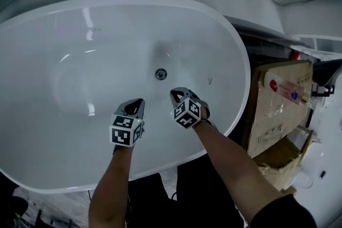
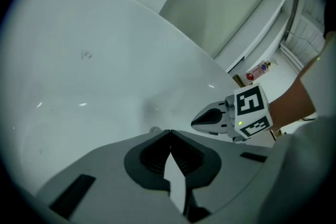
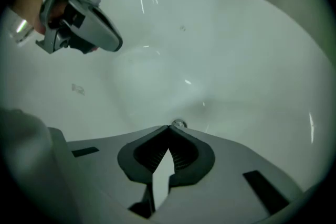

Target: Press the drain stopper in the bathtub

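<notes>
Contact is not yet made: the round metal drain stopper (image 1: 161, 74) sits untouched on the floor of the glossy white oval bathtub (image 1: 243, 67). Both the left gripper (image 1: 139, 101) and right gripper (image 1: 174, 93) hover near it, jaws together and empty; the press itself is left to do.

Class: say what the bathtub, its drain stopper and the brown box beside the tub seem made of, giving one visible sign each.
Bathtub: glossy white, probably acrylic or enamel; bright highlights streak its wall. Drain stopper: apparently polished metal; a small grey, shiny disc. Brown box: matt cardboard, judging by its dull tan faces and bent flaps.
</notes>
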Tool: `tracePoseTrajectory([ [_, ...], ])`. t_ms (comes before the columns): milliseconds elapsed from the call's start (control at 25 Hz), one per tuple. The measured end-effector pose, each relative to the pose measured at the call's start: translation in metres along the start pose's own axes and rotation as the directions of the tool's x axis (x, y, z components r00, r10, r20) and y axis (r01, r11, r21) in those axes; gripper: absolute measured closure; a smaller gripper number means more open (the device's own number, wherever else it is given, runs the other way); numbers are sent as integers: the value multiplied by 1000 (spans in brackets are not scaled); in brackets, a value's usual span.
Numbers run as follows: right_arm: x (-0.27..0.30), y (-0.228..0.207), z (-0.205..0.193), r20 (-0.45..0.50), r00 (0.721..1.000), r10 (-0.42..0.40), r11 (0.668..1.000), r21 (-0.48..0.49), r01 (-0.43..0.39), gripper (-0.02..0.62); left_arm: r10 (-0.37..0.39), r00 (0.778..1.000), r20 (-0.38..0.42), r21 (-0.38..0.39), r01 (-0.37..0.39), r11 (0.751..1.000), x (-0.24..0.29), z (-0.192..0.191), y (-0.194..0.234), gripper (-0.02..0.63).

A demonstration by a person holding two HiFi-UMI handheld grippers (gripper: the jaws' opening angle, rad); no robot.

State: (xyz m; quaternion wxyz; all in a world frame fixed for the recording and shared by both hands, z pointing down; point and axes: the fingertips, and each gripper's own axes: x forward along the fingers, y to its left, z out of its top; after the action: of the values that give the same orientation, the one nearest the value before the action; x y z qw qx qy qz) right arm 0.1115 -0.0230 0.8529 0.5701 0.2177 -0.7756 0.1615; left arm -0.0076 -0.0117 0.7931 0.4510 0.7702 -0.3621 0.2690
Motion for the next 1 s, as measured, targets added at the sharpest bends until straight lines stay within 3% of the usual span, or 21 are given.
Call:
tracePoseTrajectory([
  [160, -91, 7, 37, 90, 994, -69, 985, 163, 54, 581, 22, 999, 31, 36, -23, 999, -65, 27, -15, 595],
  [400, -245, 31, 70, 193, 971, -142, 946, 314, 76, 581, 31, 992, 123, 28, -35, 999, -184, 82, -60, 595],
  [520, -307, 42, 76, 236, 954, -184, 922, 378, 84, 581, 11, 989, 147, 94, -25, 995, -236, 103, -91, 595],
  [640, -351, 74, 70, 258, 948, -188, 919, 387, 77, 581, -20, 987, 159, 154, -4, 988, -278, 106, -124, 595],
  [760, -387, 98, 78, 296, 939, -174, 920, 390, 47, 581, -50, 982, 184, 154, 22, 988, -307, 104, -146, 595],
  [1000, -442, 102, 101, 396, 881, -260, 881, 470, 48, 581, -99, 982, 160, 171, 71, 983, -332, 79, -179, 595],
])
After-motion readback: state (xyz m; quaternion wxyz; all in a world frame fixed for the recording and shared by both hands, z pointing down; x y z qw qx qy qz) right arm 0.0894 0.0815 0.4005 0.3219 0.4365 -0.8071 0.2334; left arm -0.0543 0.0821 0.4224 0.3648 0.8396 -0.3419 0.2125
